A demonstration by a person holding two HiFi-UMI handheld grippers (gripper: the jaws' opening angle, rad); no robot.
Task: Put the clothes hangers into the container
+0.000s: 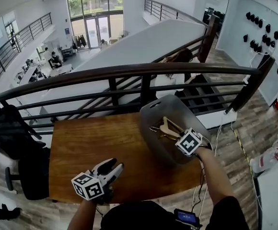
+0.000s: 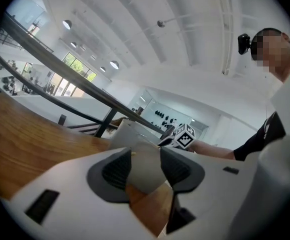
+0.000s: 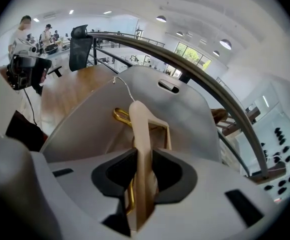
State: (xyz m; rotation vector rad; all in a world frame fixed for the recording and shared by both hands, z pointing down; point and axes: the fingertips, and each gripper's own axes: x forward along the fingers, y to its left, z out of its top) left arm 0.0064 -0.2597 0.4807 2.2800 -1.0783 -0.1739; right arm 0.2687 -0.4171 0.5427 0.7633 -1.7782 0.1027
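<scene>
A grey container (image 1: pixel 154 110) stands on the right part of the wooden table (image 1: pixel 96 143). Wooden hangers (image 1: pixel 167 126) with gold hooks lie inside it. My right gripper (image 1: pixel 178 136) reaches down into the container under its marker cube. In the right gripper view the right gripper (image 3: pixel 144 173) is shut on a pale wooden hanger (image 3: pixel 141 134), with a gold hook (image 3: pixel 120 116) beside it and the container wall (image 3: pixel 185 104) behind. My left gripper (image 1: pixel 113 166) hovers near the table's front edge; in its own view the left gripper (image 2: pixel 145 170) is open and empty, facing the container (image 2: pixel 130 134).
A dark metal railing (image 1: pixel 144 72) runs along the table's far edge, with stairs beyond it. A black office chair (image 1: pixel 12 131) stands left of the table. Cables hang at the table's right side (image 1: pixel 215 138). A small device (image 1: pixel 187 217) sits at the person's waist.
</scene>
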